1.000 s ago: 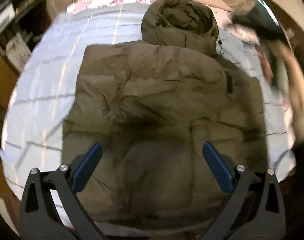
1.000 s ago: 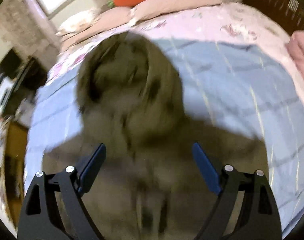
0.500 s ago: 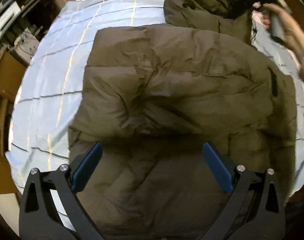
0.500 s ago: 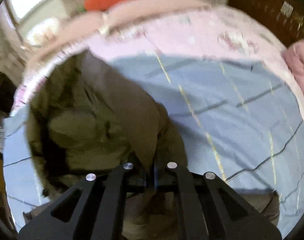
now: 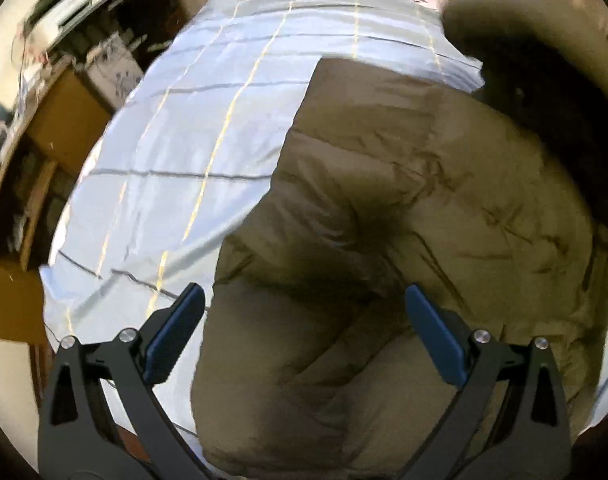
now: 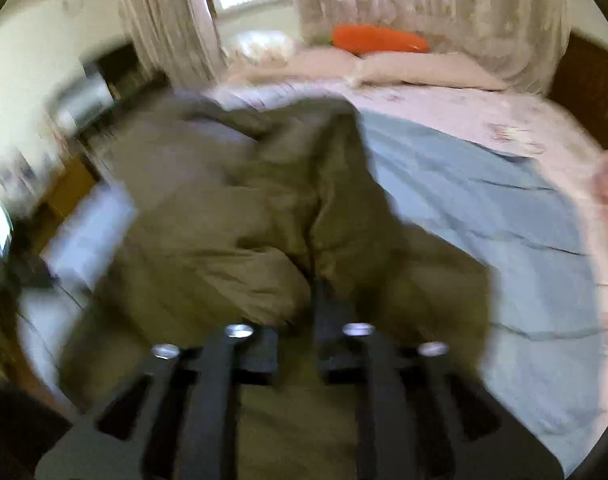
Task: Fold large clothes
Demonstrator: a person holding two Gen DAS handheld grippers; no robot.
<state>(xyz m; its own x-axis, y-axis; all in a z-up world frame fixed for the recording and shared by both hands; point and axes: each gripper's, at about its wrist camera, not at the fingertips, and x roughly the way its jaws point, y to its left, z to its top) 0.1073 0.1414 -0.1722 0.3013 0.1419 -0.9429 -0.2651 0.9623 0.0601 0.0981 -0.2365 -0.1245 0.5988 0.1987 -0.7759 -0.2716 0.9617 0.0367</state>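
On the blue blanket [image 5: 192,128] the jacket [image 5: 403,208] lay hood-end toward the pillows [image 6: 415,66], right gripper [image 6: 298,344] clamped on its hood [image 6: 296,168], left gripper [image 5: 304,336] spread wide.

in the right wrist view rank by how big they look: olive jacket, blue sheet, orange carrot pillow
1. olive jacket, though it is nearest the lens and lifted by the right gripper, which inflates it
2. blue sheet, partly covered, so these two are uncertain
3. orange carrot pillow, clearly smallest, also farthest
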